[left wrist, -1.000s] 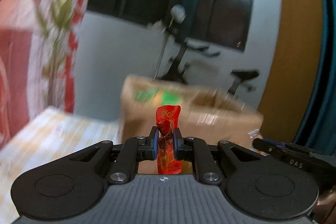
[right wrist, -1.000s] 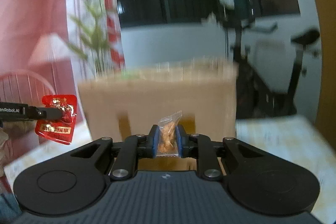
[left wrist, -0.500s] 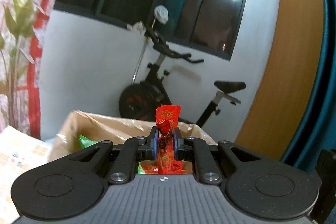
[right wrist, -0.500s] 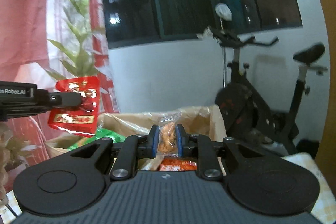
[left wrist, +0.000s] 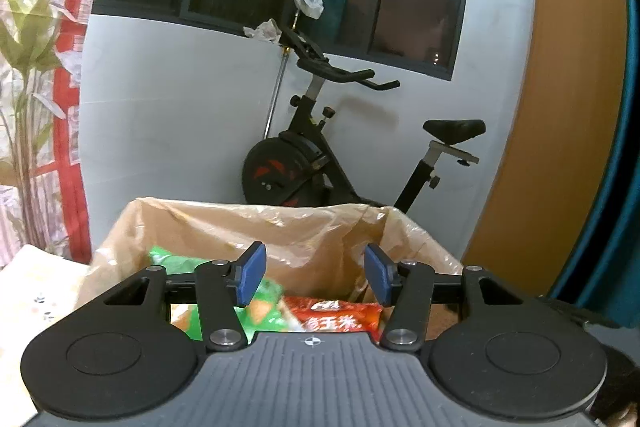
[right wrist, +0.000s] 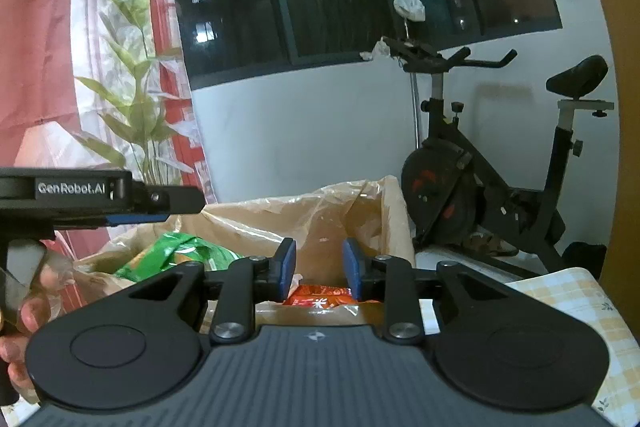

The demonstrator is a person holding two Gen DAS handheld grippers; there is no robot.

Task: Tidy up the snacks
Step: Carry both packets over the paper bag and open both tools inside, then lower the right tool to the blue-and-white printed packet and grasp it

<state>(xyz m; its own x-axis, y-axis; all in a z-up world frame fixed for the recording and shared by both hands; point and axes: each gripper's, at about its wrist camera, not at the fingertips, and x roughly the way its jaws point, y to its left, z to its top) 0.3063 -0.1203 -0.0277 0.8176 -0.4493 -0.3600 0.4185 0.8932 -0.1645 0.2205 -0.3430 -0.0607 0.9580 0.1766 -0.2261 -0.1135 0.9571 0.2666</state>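
A cardboard box lined with a clear plastic bag point(left wrist: 304, 223) stands in front of both grippers; it also shows in the right wrist view point(right wrist: 340, 211). Inside lie a green snack bag point(left wrist: 264, 303) and a red-orange snack bag point(left wrist: 340, 317), also seen in the right wrist view as the green bag point(right wrist: 180, 251) and the red-orange bag point(right wrist: 320, 301). My left gripper point(left wrist: 316, 277) is open and empty above the box. My right gripper point(right wrist: 318, 269) is open and empty above the box. The left gripper also shows from the side in the right wrist view point(right wrist: 120, 201).
An exercise bike point(left wrist: 320, 163) stands behind the box against a white wall. A table with a yellow checked cloth point(right wrist: 572, 303) carries the box. A red and white curtain with green leaves point(right wrist: 132, 87) hangs at the left. An orange wall point(left wrist: 560, 107) is at the right.
Both grippers have opened over the box. The red packet has left my left gripper and the clear bag of brown snacks has left my right gripper.
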